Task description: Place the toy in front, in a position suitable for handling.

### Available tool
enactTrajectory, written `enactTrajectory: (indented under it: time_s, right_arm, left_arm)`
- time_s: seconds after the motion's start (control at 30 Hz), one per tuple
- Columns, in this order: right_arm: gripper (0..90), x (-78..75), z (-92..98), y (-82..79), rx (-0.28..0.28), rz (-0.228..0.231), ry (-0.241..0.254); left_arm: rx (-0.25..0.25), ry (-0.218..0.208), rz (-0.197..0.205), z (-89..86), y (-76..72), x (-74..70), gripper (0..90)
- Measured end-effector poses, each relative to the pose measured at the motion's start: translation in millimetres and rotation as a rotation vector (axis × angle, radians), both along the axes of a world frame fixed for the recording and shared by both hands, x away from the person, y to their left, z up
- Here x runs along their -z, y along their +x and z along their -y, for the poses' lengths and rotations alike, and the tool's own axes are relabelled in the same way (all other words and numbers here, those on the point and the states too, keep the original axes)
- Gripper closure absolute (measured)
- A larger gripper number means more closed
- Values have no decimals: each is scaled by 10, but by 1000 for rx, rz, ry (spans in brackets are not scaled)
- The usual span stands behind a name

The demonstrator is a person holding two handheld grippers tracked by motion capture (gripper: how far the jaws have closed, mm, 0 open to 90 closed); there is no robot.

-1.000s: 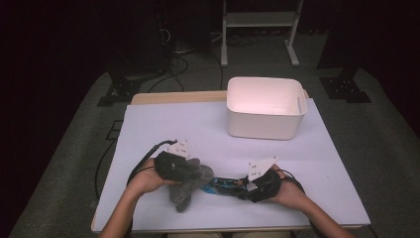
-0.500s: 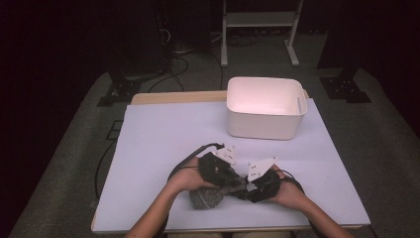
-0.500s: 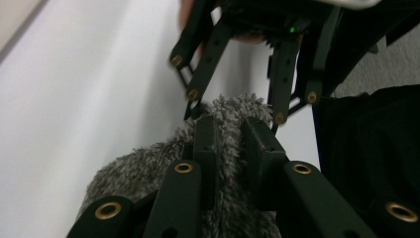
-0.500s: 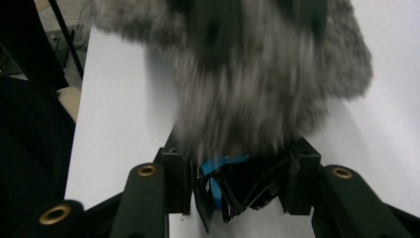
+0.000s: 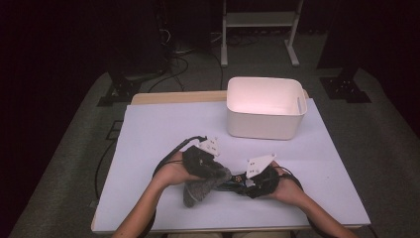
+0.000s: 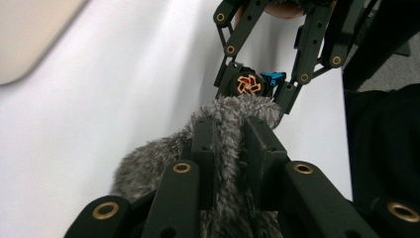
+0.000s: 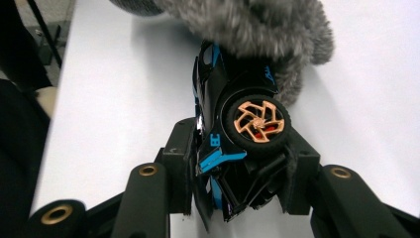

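A grey fluffy cloth [image 5: 197, 191] hangs from my left gripper [image 5: 221, 174], whose jaws are shut on it; in the left gripper view the fur [image 6: 148, 166] bulges around both black jaws of that gripper [image 6: 231, 141]. My right gripper [image 5: 243, 181] is shut on a black and blue toy car [image 5: 233, 183] lying on its side, with one orange-spoked wheel [image 7: 259, 121] facing up. In the right gripper view the car [image 7: 218, 84] is clamped at its tail by my right gripper [image 7: 236, 166]. The cloth [image 7: 257, 22] lies over the car's far end and touches it.
A white plastic bin [image 5: 265, 106] stands at the back right of the pale table [image 5: 163, 129]. Black cables trail from both grippers near the front edge. Dark floor and a stand's legs lie beyond the table.
My left hand has carried the fluffy cloth to the right until it covers the front of the toy car. The right hand and the car have stayed where they were.
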State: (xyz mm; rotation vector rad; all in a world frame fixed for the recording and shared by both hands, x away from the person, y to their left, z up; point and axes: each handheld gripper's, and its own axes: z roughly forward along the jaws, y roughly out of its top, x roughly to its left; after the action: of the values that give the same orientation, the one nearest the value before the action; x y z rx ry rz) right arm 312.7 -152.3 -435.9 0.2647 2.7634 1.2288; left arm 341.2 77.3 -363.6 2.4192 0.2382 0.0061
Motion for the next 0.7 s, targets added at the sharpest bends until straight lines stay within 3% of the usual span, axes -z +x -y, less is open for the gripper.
enactTrajectory:
  time_s: [0.17, 0.33, 0.43, 0.5, 0.7]
  right_arm:
    - [559, 11, 43, 105, -8, -3, 2]
    - [548, 11, 52, 79, 8, -13, 6]
    - [447, -9, 76, 73, 17, -64, 27]
    - [365, -27, 93, 61, 31, -93, 43]
    - [246, -84, 96, 8, 66, -171, 80]
  left_arm:
    - [-22, 11, -21, 3, 135, 55, 764]
    - [-19, -7, -58, -4, 136, 151, 764]
    - [-23, -19, -77, -29, 91, 159, 764]
    - [-4, -15, -68, -34, 51, 159, 763]
    - [40, -3, -84, -61, -138, 204, 751]
